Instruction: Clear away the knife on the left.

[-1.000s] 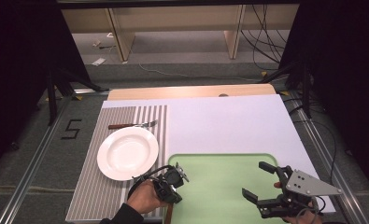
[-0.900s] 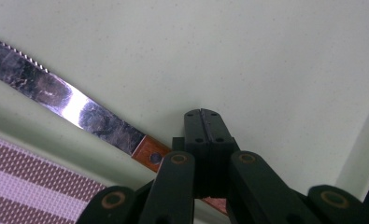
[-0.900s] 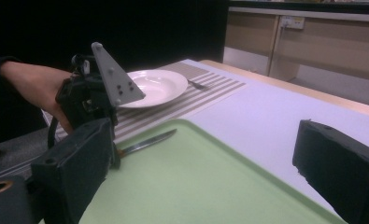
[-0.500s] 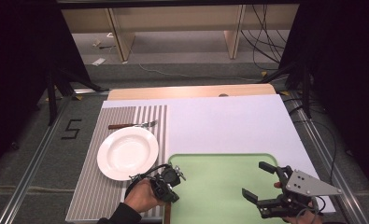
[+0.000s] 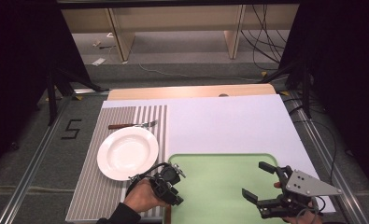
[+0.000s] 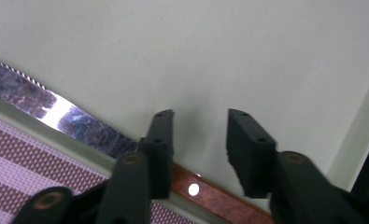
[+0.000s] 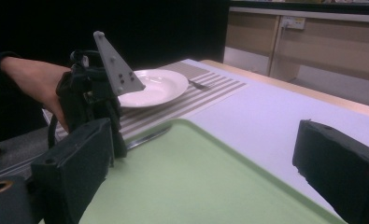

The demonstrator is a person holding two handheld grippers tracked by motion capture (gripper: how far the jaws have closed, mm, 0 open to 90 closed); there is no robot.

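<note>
High view: green tray point(image 5: 219, 186) at table's near edge, w/ striped mat point(image 5: 93, 186) just left of it, white plate point(image 5: 127, 153) on mat. Right gripper point(image 5: 259, 182) hovers over tray, jaws wide apart. Left gripper point(image 5: 173, 173), jaws parted, empty, above knife point(image 6: 79, 123) at tray's left rim.

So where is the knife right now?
In the left gripper view the knife lies along the green tray's left rim, beside the striped mat, right under the left gripper.
</note>
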